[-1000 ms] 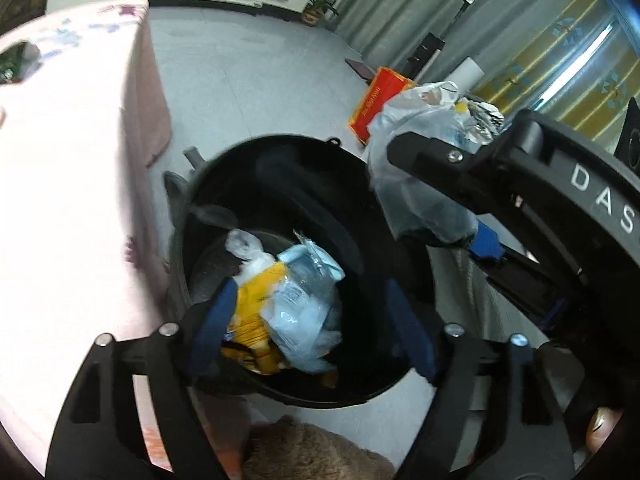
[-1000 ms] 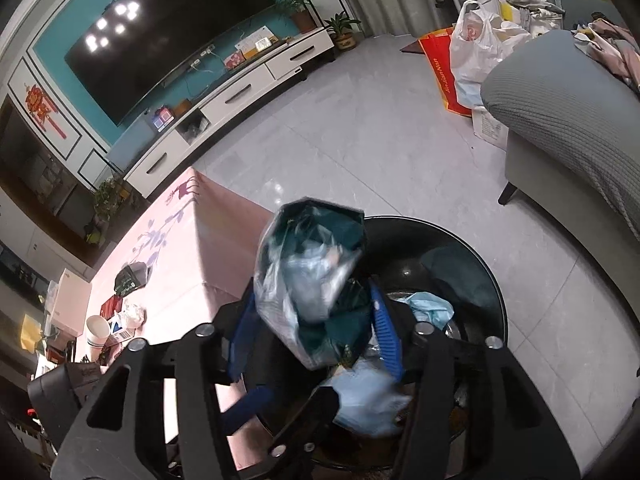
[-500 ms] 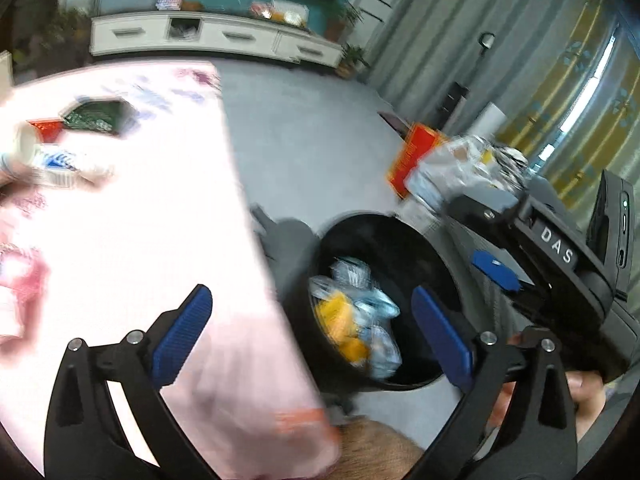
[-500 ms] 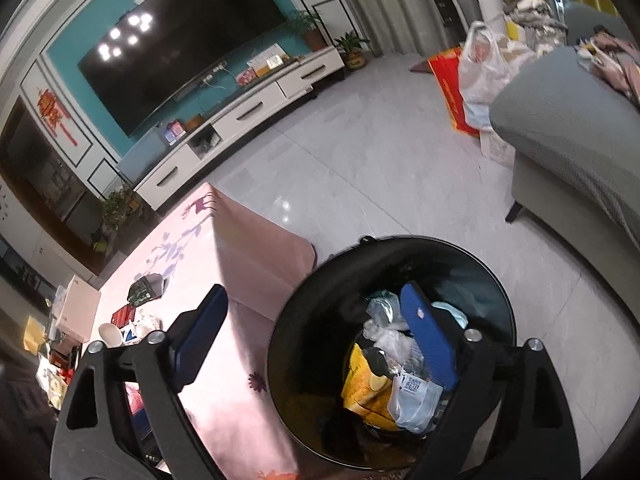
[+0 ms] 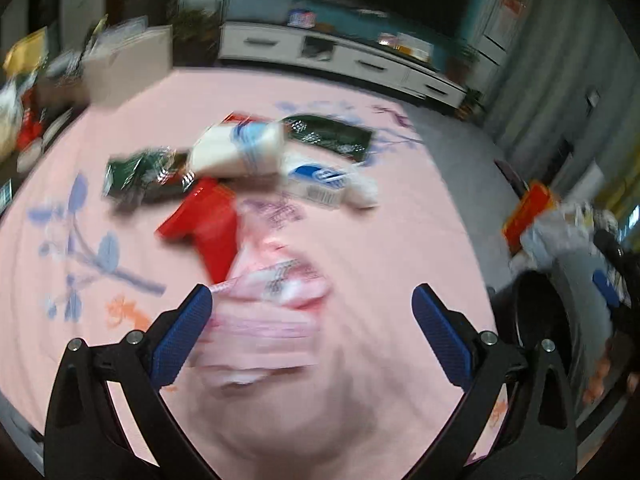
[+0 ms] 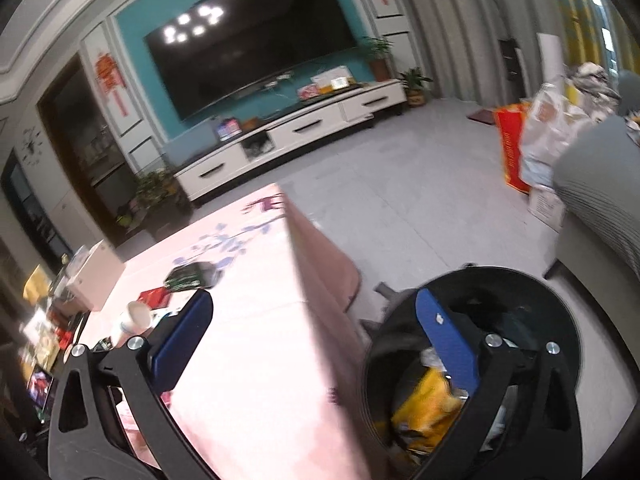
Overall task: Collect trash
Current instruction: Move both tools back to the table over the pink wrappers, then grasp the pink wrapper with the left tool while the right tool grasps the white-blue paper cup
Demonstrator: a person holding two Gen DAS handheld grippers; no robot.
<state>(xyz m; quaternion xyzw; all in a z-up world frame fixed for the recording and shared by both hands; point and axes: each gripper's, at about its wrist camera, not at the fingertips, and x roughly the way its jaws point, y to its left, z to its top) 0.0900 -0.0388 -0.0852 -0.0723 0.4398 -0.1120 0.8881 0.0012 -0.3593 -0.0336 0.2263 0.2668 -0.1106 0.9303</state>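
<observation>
Left wrist view is blurred: the left gripper (image 5: pixel 310 326) stands wide apart and empty over a pink tablecloth (image 5: pixel 400 240) with a red wrapper (image 5: pixel 204 220), a white cup (image 5: pixel 240 150) on its side at 12 o'clock and dark green packets (image 5: pixel 136 172). Right gripper (image 6: pixel 316 330), its jaws opening and empty, hangs above a black bin (image 6: pixel 560 320) at 4 o'clock, yellow trash (image 6: pixel 424 404) inside, partly hidden; grey floor (image 6: pixel 400 184), television (image 6: pixel 248 36)

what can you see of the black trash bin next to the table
The black trash bin is round and open-topped, with a glossy, plastic-looking wall. It stands upright on the grey floor, close beside the draped edge of the pink tablecloth; whether they touch is unclear. Inside lie a yellow wrapper and pale crumpled packaging. The right gripper, jaws opening and empty, partly hides it.
</observation>
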